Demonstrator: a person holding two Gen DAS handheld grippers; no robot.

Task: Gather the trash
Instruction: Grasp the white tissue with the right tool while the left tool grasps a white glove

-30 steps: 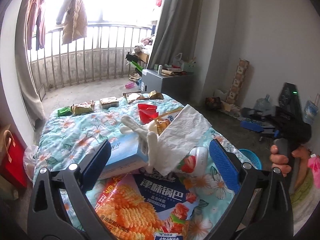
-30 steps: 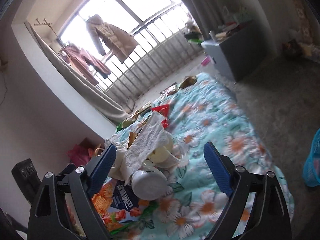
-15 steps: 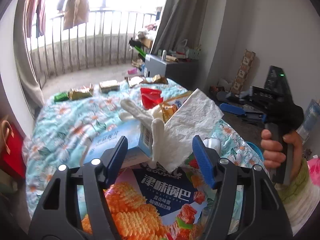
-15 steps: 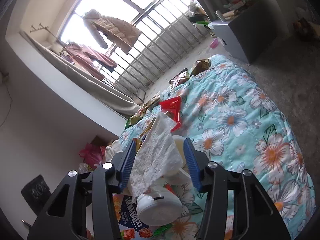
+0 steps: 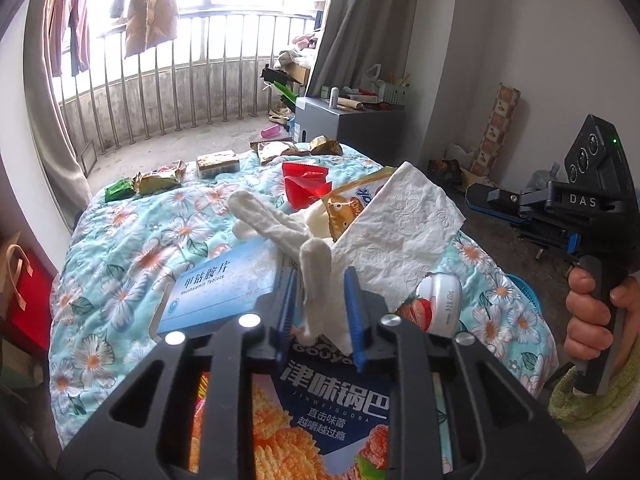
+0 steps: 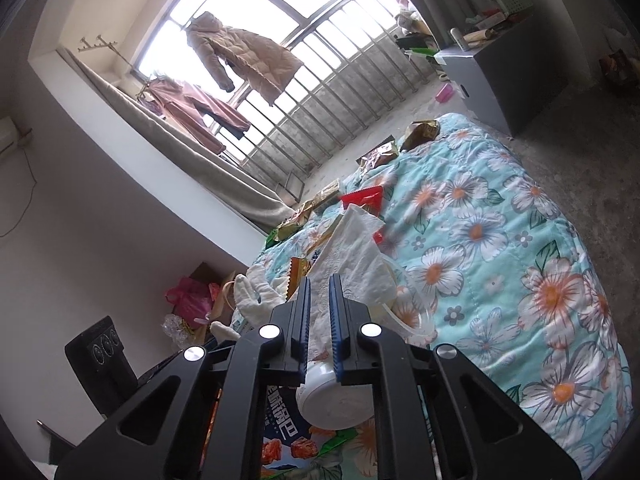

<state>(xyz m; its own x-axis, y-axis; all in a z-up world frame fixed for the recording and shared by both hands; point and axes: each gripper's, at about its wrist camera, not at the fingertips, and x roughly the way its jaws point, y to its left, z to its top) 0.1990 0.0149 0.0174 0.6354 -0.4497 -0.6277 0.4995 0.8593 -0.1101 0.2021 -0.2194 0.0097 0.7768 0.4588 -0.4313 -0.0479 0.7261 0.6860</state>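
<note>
The tissue (image 6: 352,256) stands up from a heap of trash at the near end of the quilt (image 6: 500,248). Its lower part sits between the blue pads of the right gripper (image 6: 319,320), whose jaws have just been closing and now pinch it. A white glove (image 5: 280,232) lies against the tissue on the left; one of its fingers hangs between the pads of the left gripper (image 5: 320,304), whose jaws have also just been closing and now press on that finger (a narrow gap shows on either side higher up).

Directly under both tools lie a snack bag (image 5: 332,412), a blue box (image 5: 224,292) to the left and a white bottle (image 6: 332,396) to the right, all touching or overlapping. A red wrapper (image 5: 306,184) lies just behind the heap. Several foil packets (image 5: 160,178) sit in a row along the far edge of the quilt, well apart from the tools.

The quilt to the right of the heap is bare up to its right edge, where it drops to a grey floor (image 6: 592,168). A grey cabinet (image 5: 348,128) stands beyond the far corner.
</note>
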